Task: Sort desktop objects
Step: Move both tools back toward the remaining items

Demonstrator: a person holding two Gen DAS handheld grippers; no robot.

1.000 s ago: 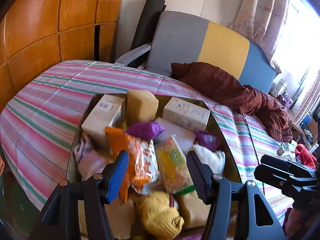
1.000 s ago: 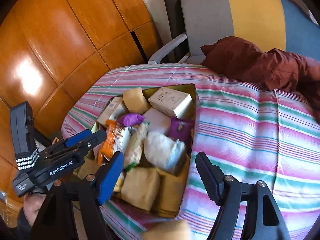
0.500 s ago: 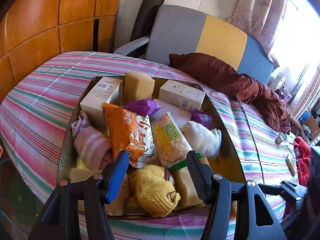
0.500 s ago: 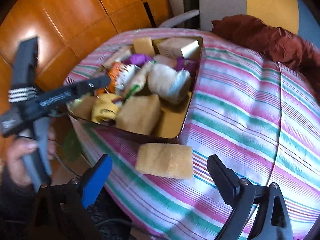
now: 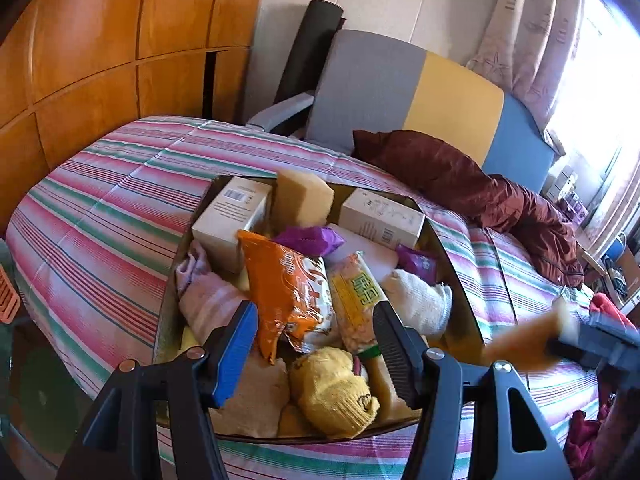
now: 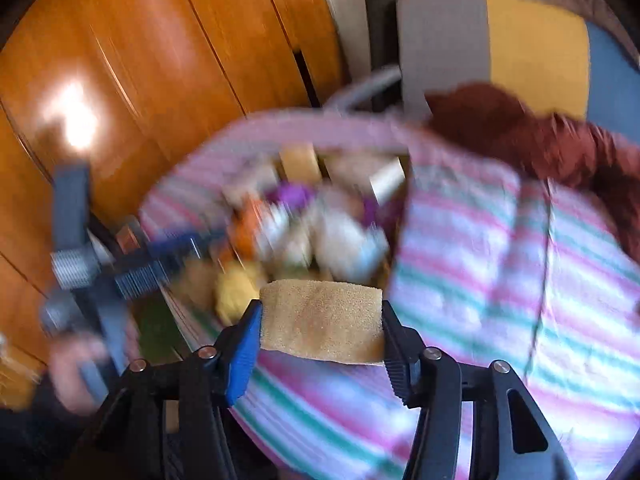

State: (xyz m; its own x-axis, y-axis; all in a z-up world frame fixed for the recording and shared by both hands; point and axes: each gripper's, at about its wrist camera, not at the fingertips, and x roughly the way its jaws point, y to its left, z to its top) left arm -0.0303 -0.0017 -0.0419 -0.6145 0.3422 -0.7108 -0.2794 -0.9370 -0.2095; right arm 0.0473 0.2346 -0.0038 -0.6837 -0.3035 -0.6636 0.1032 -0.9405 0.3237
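While the right gripper clamps the tan rectangular sponge across its long axis, lifted above the striped quilt, the crowded brown tray lies toward 11 o'clock; the left gripper, nearer, hangs wide and empty over it.

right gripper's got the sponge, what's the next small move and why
Probably carry the tan sponge clear of the box and set it on the striped bedspread. The right gripper is shut on it, lifted near the box's near corner, and the blurred view suggests it is moving. The left gripper hangs open over the box, holding nothing.
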